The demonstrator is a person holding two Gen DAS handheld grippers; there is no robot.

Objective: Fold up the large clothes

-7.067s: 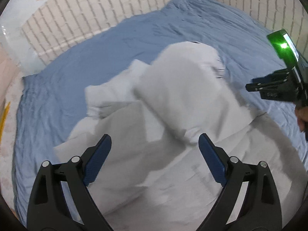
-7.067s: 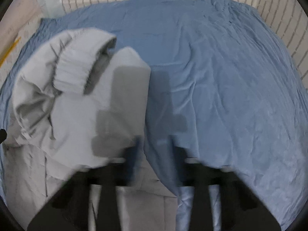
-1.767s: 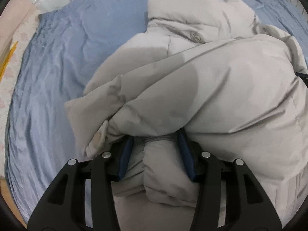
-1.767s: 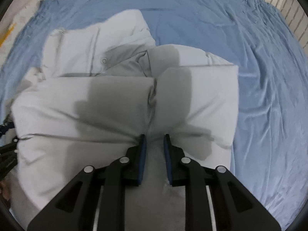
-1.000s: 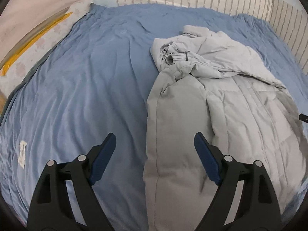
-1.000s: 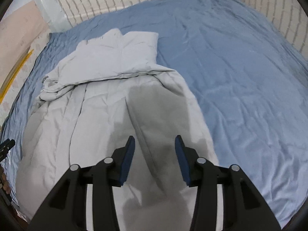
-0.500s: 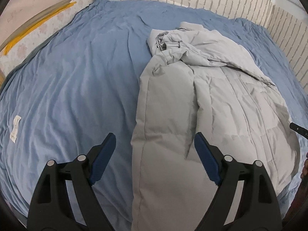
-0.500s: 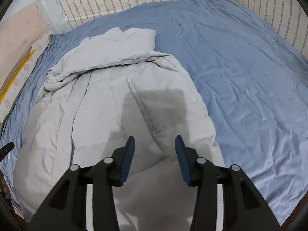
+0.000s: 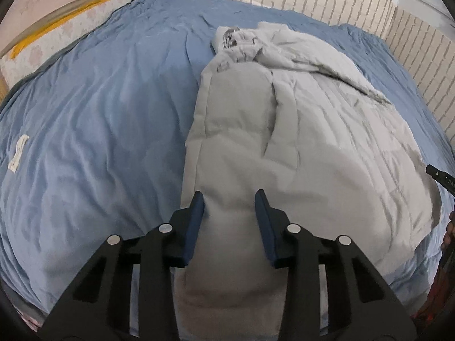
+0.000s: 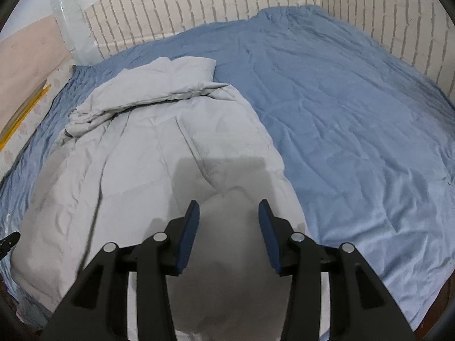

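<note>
A large pale grey padded coat lies lengthwise on the blue bed sheet, with its bunched top end at the far side. In the right wrist view the coat fills the left half of the bed. My left gripper hovers over the near left edge of the coat, jaws partly apart with nothing between them. My right gripper hovers over the near right part of the coat, jaws also apart and empty. The tip of the right gripper shows at the right edge of the left wrist view.
White brick walls border the bed at the back and right. A small white scrap lies on the sheet at the left. A yellow-striped patterned surface runs along the far left. Bare sheet lies right of the coat.
Both grippers let go of the coat about a second ago and it now lies spread flat. My left gripper's jaws have narrowed and moved in over the coat's near edge.
</note>
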